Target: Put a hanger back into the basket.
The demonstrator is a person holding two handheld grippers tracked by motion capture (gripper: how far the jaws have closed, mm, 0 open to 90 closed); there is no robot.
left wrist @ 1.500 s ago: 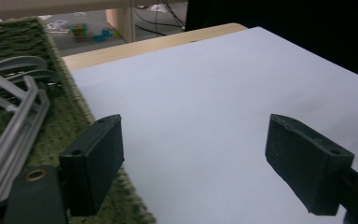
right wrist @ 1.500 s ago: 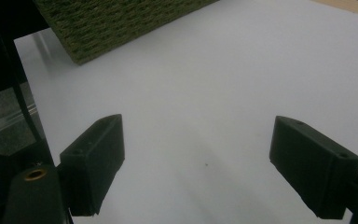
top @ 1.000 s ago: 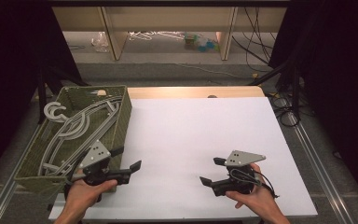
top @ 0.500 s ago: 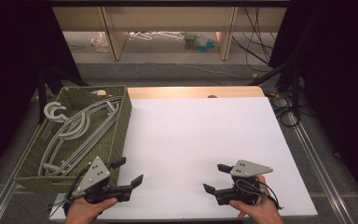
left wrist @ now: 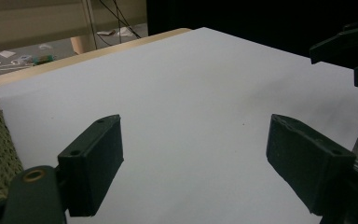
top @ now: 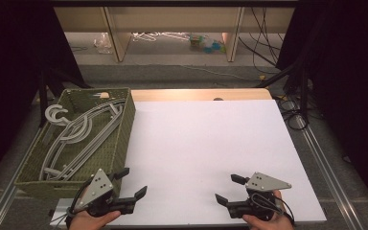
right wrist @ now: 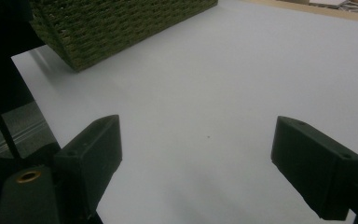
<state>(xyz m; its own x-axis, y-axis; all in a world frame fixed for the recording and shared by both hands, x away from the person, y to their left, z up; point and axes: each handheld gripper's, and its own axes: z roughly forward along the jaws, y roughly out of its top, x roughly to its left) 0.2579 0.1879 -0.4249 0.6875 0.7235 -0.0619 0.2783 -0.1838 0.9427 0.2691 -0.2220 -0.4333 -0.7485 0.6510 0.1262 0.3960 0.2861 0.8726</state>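
Both grippers have pulled back toward the near table edge since a second ago. Left gripper (top: 132, 182) sits just beside the woven basket's (top: 120, 139) near corner, jaws spread wide, empty. Right gripper (top: 229, 188) hovers over the white board (top: 206, 143), jaws also wide, empty. Grey hangers (top: 76, 136) lie inside the basket.

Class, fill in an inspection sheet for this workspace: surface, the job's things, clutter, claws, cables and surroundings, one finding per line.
Surface: white sheet over a wooden table, bare in the middle.
Job's things: grey hangers lie piled in a green woven basket at the left edge.
Clutter: nothing seen on the sheet.
Claws: left claw and right claw both open, empty, low at the near edge.
Cables: one trails from the right claw; more on the floor at right.
Surroundings: shelf legs, scattered litter on the floor beyond; dark sides.
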